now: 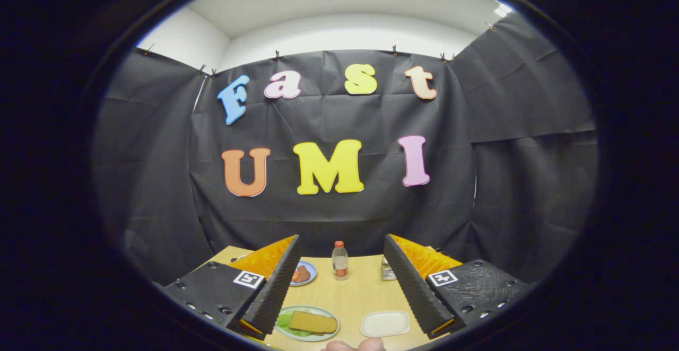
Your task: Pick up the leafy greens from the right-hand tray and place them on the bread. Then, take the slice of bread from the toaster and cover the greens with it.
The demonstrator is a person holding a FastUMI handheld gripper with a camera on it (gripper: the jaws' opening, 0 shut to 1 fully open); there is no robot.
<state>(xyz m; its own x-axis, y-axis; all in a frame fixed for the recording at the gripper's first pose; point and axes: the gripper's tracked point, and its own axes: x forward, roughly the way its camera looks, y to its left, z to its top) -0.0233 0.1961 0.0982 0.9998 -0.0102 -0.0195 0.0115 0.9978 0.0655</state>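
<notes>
— How does the gripper (342, 277) stand?
— Fingers wide apart, nothing between them, raised above the table (350, 298).
— And the food?
— A bread slice (313, 322) lies over the greens (286, 320) on the plate (306, 337); the white tray (385, 323) sits beside it.

This is a recording booth, not a real kitchen. Black cloth (339, 208) is clipped up as walls around a small wooden counter (355, 292), with plain white room walls (345, 30) above.
</notes>
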